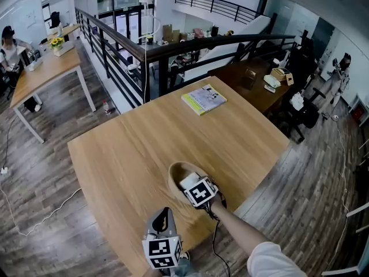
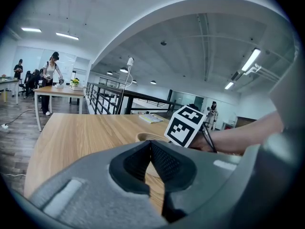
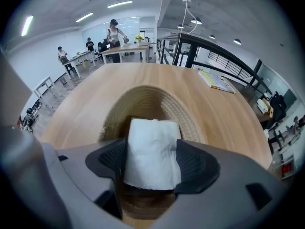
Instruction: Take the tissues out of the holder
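Note:
A woven straw holder (image 1: 176, 176) stands on the wooden table (image 1: 144, 149) near its front edge. My right gripper (image 1: 195, 188) reaches down into it from the near side. In the right gripper view the right gripper (image 3: 152, 162) is shut on a white wad of tissues (image 3: 152, 151), which sits just inside the holder's bowl (image 3: 157, 101). My left gripper (image 1: 163, 228) hovers at the table's front edge, a little left of the holder and apart from it. In its own view the left gripper (image 2: 151, 150) has its pads together with nothing between them, and the holder's rim (image 2: 145, 137) shows beyond.
A yellow-green booklet (image 1: 203, 98) lies at the table's far side. A black railing (image 1: 144, 51) runs behind the table. Another table (image 1: 43, 71) with a person beside it stands far left. A darker desk and chairs (image 1: 271, 82) are at the right.

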Demonstrator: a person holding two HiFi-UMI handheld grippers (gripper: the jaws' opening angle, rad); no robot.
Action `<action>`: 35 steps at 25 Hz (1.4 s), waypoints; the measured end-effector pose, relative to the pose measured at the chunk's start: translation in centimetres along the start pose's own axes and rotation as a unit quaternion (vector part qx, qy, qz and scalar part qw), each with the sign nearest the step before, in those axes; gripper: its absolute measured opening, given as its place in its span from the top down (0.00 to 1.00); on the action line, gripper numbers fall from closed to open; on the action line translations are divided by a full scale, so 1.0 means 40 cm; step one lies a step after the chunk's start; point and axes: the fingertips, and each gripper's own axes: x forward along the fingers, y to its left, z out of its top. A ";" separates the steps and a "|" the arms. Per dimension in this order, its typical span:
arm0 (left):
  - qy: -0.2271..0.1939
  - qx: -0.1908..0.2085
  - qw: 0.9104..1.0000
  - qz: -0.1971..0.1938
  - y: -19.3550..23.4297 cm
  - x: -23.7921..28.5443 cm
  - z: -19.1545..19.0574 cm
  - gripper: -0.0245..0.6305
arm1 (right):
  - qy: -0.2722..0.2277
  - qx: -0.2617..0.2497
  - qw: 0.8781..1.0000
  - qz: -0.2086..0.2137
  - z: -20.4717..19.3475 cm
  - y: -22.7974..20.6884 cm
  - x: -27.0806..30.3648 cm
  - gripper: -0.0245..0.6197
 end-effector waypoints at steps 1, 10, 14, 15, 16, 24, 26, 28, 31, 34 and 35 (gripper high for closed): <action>0.001 0.000 1.000 0.002 0.004 0.000 -0.001 0.95 | 0.007 -0.002 1.000 -0.004 -0.003 -0.001 0.001 0.45; 0.005 0.000 1.000 0.000 0.004 0.007 -0.003 0.95 | 0.021 -0.001 1.000 -0.010 -0.010 -0.004 0.006 0.45; 0.008 0.002 1.000 -0.005 -0.006 0.006 -0.008 0.95 | 0.018 0.000 1.000 -0.013 -0.009 -0.005 0.001 0.48; 0.008 0.002 1.000 -0.006 -0.006 0.005 -0.009 0.95 | 0.016 -0.003 1.000 -0.015 -0.007 -0.004 0.001 0.50; 0.009 0.003 1.000 -0.007 -0.006 0.004 -0.010 0.95 | 0.014 -0.005 1.000 -0.018 -0.006 -0.003 0.000 0.52; 0.007 0.009 1.000 -0.005 -0.003 -0.015 -0.001 0.95 | -0.010 0.023 1.000 -0.016 -0.006 -0.006 -0.026 0.58; 0.005 0.010 1.000 -0.005 -0.005 -0.018 0.006 0.95 | -0.016 0.035 0.999 -0.013 0.002 -0.010 -0.040 0.59; 0.004 0.011 1.000 -0.006 -0.007 -0.022 0.010 0.95 | -0.021 0.035 0.999 -0.015 0.009 -0.011 -0.053 0.60; 0.003 0.012 1.000 -0.009 -0.013 -0.026 0.010 0.95 | -0.026 0.031 0.999 -0.019 0.013 -0.010 -0.068 0.60; 0.003 0.010 1.000 -0.009 -0.017 -0.027 0.011 0.95 | -0.032 0.029 0.999 -0.021 0.019 -0.010 -0.087 0.60; 0.003 0.011 1.000 -0.009 -0.017 -0.029 0.012 0.95 | -0.034 0.028 0.999 -0.022 0.022 -0.009 -0.095 0.60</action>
